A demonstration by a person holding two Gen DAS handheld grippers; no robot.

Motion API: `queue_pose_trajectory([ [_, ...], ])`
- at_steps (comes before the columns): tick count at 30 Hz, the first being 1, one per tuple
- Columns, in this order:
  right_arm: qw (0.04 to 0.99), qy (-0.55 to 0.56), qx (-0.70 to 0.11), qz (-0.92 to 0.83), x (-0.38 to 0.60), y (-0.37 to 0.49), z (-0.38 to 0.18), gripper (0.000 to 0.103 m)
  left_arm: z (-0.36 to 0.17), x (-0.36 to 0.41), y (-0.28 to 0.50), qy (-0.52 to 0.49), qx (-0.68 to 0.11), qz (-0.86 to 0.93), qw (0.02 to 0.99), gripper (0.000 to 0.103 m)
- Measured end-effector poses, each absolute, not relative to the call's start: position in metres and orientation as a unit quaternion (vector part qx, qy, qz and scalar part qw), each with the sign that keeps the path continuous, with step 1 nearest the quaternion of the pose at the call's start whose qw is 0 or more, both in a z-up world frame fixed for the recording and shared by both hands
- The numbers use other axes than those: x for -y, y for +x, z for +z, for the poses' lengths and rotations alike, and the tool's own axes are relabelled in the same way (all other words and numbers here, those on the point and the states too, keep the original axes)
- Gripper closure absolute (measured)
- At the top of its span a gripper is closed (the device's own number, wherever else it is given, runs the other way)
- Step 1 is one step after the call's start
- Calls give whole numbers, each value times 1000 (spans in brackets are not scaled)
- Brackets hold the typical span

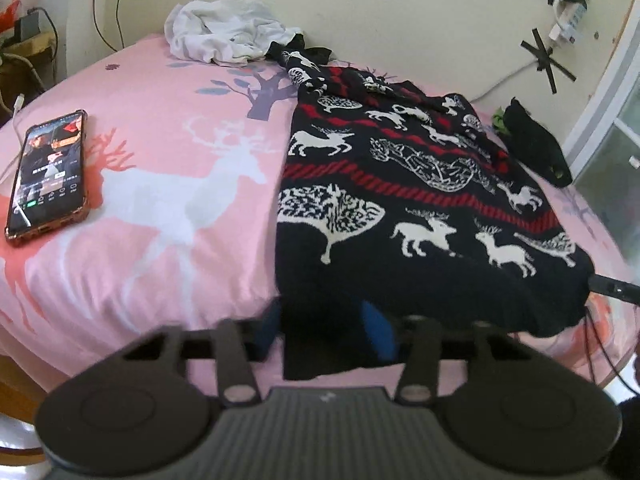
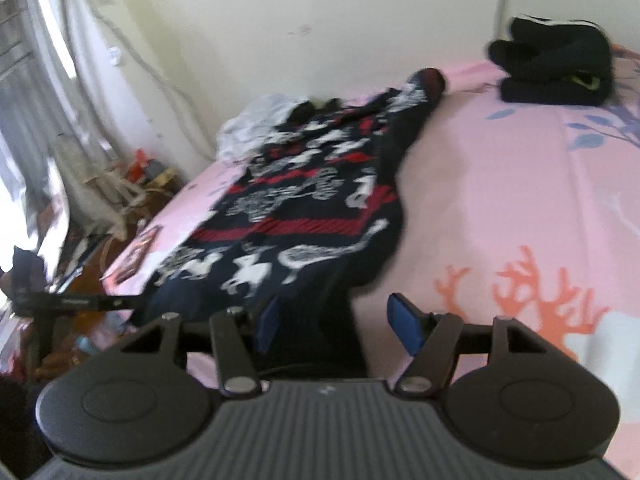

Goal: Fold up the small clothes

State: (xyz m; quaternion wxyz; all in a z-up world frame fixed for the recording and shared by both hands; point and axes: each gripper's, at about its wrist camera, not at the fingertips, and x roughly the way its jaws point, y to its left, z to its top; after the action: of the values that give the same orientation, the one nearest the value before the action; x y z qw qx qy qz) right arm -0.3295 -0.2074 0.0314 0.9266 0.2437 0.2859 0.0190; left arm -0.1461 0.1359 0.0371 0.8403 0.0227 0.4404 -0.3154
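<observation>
Left tool [image 1: 326,330] has its blue pads at either side of the sweater's [image 1: 400,184] dark near hem, the knit filling the gap, so it looks clamped on the hem. Right tool [image 2: 340,324] stands wide, blue pads apart, with a dark fold of the same sweater [image 2: 304,208] lying between them untouched as far as the blur allows. The sweater is a thick navy knit with white deer and red bands, spread along the bed [image 1: 168,200], whose pink cover is soft and printed. Its near hem hangs over the bed's front edge. A glossy phone [image 1: 48,176] lies well left, crumpled white cloth [image 1: 224,32] by the wall, folded black clothes [image 2: 556,68] far right; open pink cover lies between.
</observation>
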Motion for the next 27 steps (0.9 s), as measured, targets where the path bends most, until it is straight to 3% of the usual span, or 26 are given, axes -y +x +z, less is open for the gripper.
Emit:
queue_pose_trajectory([
  [1, 925, 234, -300, 21, 204, -327, 29, 52, 37, -134, -149, 36, -434, -307, 846, 85],
  [2, 921, 225, -317, 16, 201, -325, 25, 90, 37, -132, -151, 47, -430, -303, 849, 93],
  [4, 921, 221, -321, 10, 198, -327, 24, 101, 39, -132, -151, 47, -433, -303, 848, 94],
  [12, 921, 239, -307, 23, 212, -358, 38, 103, 62, -165, -131, -57, -449, -320, 832, 94],
  [18, 918, 331, -210, 63, 240, -360, 46, 103, 73, -174, -110, -132, -444, -330, 822, 94],
  [27, 915, 368, -155, 49, 297, -283, 66, 103, 112, -129, -35, -158, -412, -346, 828, 94],
])
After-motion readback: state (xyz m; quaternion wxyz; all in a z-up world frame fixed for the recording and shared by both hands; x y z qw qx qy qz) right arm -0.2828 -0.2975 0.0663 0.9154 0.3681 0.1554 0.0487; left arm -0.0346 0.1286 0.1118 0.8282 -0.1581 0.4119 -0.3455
